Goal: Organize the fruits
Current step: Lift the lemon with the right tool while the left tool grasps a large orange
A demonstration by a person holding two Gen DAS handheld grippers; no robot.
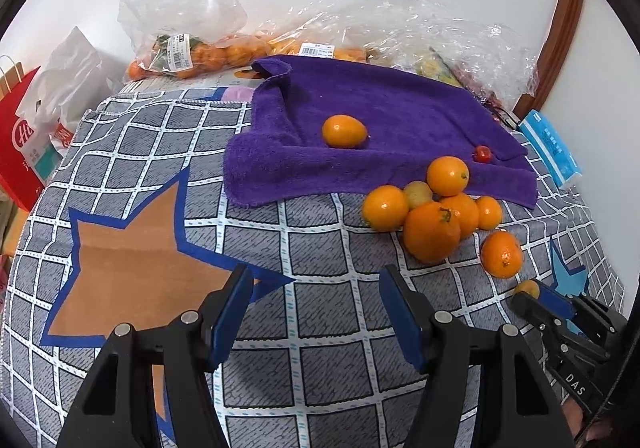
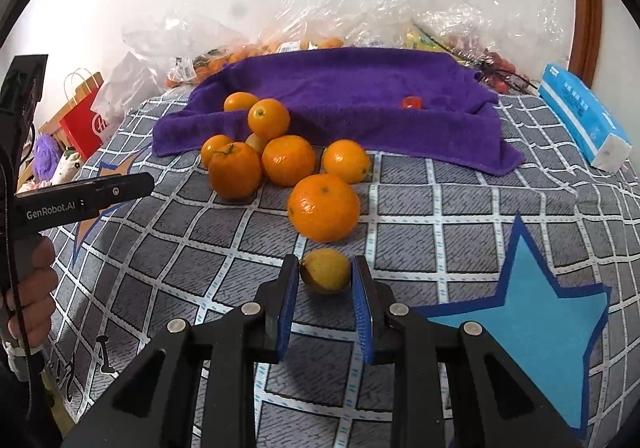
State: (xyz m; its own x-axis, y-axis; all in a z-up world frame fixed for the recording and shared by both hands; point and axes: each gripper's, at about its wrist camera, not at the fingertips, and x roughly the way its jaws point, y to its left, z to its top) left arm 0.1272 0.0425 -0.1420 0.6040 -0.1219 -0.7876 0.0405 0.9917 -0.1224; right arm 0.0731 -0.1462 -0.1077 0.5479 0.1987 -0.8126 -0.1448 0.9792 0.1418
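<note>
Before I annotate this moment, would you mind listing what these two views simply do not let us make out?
- Clear plastic bags, both views: creases and glare hide the contents on the right.
- Bag label, left wrist view: print too small to read.
- Small yellow fruit in the right tool: its underside is hidden; in the left wrist view only a sliver shows.
- Red paper bag: cut off by the edge.

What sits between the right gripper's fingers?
A small yellow fruit, pinched by the right gripper, seen in the right wrist view.
</note>
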